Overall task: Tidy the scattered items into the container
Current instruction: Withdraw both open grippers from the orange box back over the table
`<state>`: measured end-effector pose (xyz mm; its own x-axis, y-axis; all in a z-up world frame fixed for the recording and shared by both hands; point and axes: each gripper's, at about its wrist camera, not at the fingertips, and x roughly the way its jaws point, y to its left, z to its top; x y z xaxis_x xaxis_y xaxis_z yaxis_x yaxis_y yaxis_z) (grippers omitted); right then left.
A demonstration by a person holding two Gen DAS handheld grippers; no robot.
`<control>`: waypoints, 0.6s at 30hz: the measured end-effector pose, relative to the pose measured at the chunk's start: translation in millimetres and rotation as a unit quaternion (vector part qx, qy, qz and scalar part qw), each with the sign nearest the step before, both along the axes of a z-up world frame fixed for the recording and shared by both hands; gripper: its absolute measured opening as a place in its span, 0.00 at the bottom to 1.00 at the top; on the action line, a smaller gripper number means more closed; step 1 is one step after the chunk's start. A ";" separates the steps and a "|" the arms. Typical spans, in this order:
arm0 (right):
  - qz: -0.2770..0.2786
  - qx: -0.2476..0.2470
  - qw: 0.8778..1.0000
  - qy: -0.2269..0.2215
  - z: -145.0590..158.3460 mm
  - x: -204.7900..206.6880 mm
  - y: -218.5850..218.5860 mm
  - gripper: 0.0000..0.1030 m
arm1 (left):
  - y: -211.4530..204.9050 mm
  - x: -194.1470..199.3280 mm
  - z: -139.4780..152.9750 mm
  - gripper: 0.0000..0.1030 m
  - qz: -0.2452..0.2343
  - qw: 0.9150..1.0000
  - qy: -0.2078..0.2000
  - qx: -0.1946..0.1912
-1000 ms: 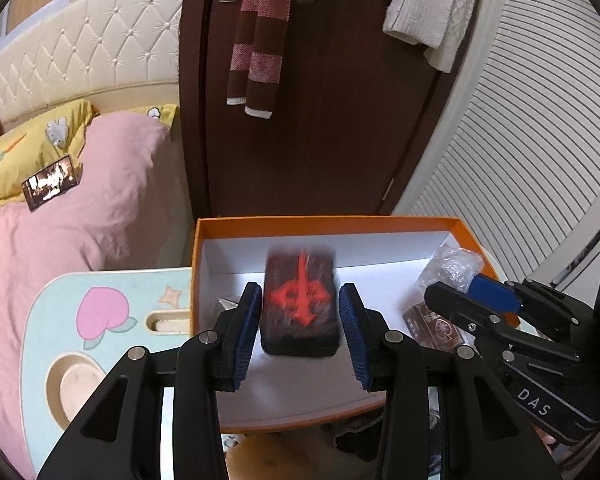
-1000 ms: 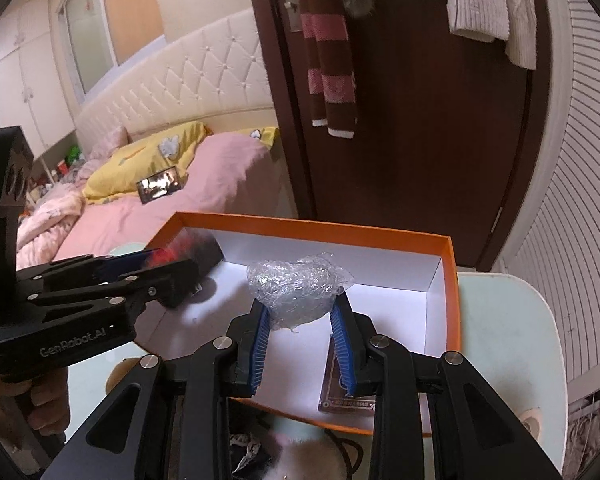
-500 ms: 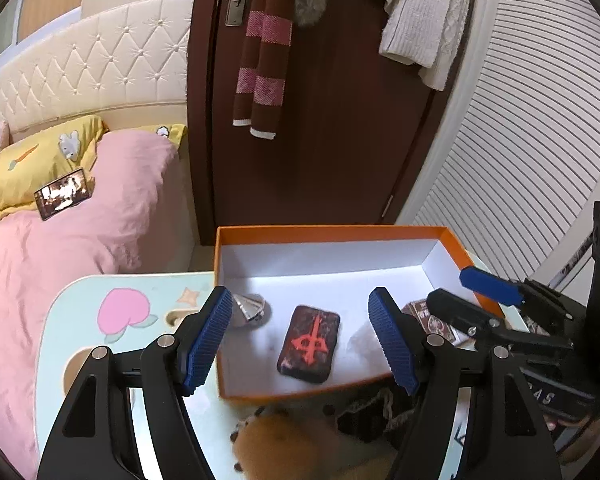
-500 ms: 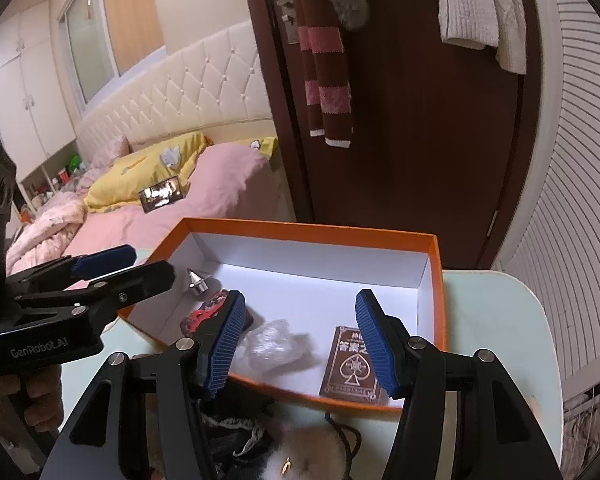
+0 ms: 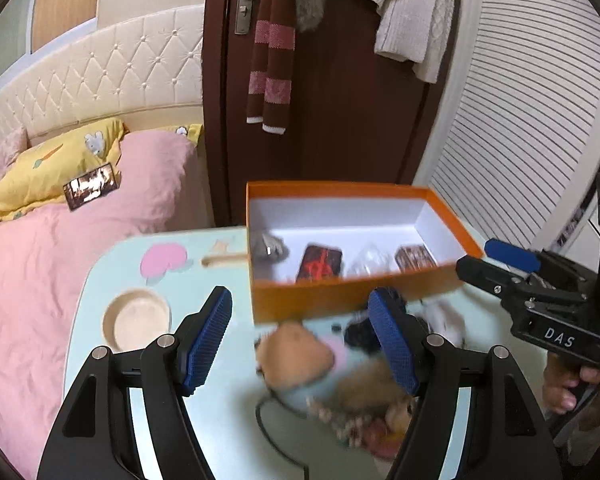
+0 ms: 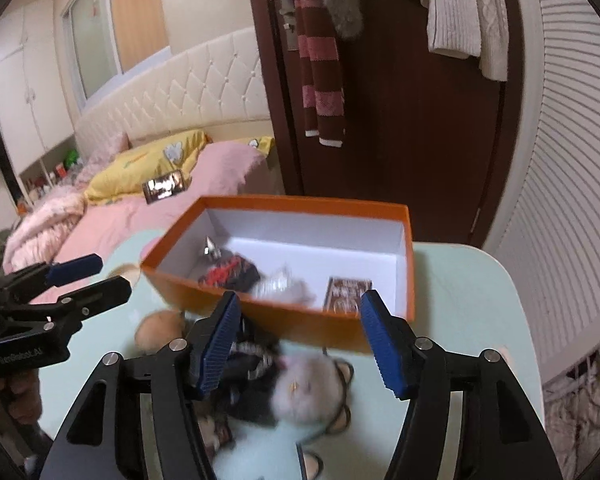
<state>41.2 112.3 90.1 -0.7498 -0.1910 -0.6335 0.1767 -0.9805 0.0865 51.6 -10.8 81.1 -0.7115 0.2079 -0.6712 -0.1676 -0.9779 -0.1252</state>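
Between picks: both drops look done, and the next grab is not yet begun.

Left gripper [image 5: 300, 340]: jaws spread, nothing pinched. Right gripper [image 6: 300, 340]: jaws have just been opening, nothing between the pads.

Orange box [image 5: 446, 214] sits ahead of both grippers on the pale green table [image 5: 220, 412]. Inside, along the near wall: a small metallic piece [image 5: 266, 246] far left, a dark card box with red mark [image 5: 320, 266], a crumpled clear wrap [image 6: 278, 282], and a brown card deck [image 6: 346, 294] far right.

Left to tidy: a pile just below the fingers, against the box's near wall. A tan plush [image 5: 296, 358] lies between the left jaws' line of sight, a dark striped item [image 6: 252, 356] is just inside the right gripper's left finger, and a grey-white furry toy [image 6: 312, 380] lies between the right jaws. All are motion-blurred, so the exact shapes are unclear.

Next move, my read: drop either gripper onto one soft item and close. The jaws look wide enough. Risk: the items are touching and a dark cord [image 5: 268, 428] trails off, so a grab may drag neighbours along.
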 end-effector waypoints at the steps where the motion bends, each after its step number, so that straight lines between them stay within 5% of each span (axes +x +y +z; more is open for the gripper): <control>1: 0.000 0.003 1.000 -0.002 -1.7 7.1 -0.6 0.62 | -1.2 7.1 -3.0 0.69 0.001 1.000 -0.003 0.002; 18: -0.025 0.001 0.996 -0.081 -63.5 68.5 -6.5 0.63 | -0.2 64.6 -69.4 0.69 0.029 0.996 -0.072 -0.035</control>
<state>109.7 105.9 26.6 -0.6460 -0.1553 -0.7474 0.1116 -0.9878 0.1088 116.2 -10.9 11.7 -0.6162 0.1181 -0.7787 -0.0947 -0.9926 -0.0756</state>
